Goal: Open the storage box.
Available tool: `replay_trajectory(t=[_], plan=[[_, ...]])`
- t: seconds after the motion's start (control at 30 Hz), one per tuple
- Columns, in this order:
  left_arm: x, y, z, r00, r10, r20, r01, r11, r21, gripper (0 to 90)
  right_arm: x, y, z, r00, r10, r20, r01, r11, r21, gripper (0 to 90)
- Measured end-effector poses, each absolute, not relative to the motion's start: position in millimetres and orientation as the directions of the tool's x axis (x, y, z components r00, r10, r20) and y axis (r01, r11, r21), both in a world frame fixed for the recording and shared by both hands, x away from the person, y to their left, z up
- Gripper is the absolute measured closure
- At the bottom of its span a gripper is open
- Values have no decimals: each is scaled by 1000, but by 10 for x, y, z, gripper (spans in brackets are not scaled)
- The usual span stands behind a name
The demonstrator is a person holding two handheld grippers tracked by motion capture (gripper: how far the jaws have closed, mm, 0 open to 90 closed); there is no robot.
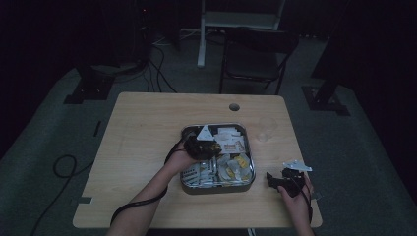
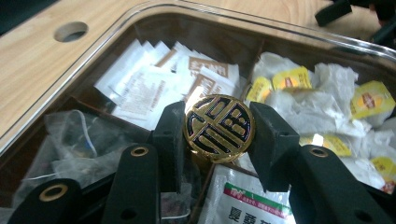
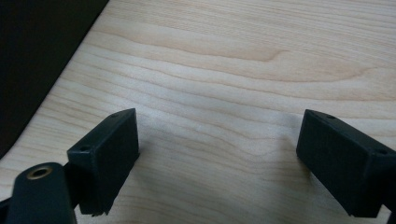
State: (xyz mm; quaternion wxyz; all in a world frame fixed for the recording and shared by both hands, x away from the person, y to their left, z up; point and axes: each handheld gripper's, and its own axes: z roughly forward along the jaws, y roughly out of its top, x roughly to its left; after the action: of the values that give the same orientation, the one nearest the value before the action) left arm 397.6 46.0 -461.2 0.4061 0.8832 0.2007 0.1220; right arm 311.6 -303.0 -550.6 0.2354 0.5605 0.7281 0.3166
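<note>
A round gold and black disc with an ornate pattern is pinched between the two black pads of my left gripper, which is shut on it. It hangs over the metal tray of sachets. In the high view the left gripper sits over the tray's near-left part. My right gripper stands open over bare wood with nothing between its jaws. From above, the right gripper rests at the table's near right.
The tray holds white paper sachets, yellow-labelled tea bags and clear packets. A clear glass stands right of the tray. A cable hole lies behind it. A chair stands beyond the table.
</note>
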Motion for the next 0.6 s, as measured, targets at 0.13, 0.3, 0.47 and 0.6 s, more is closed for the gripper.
replay_trajectory(t=[0.13,0.3,0.47,0.6], plan=[[3968,495,-4544,887,460,50,260,-586,768,596,3114,-3034,-5503,-288,958,11,660,190,727,146],[3974,560,-4494,882,469,47,267,-578,771,596,3114,-3034,-5503,-288,958,12,660,190,727,146],[3977,615,-4452,878,476,45,273,-575,771,596,3114,-3034,-5503,-290,957,12,660,191,727,139],[3965,665,-4419,873,484,55,270,-576,771,596,3113,-3017,-5505,-334,943,11,652,223,725,128]])
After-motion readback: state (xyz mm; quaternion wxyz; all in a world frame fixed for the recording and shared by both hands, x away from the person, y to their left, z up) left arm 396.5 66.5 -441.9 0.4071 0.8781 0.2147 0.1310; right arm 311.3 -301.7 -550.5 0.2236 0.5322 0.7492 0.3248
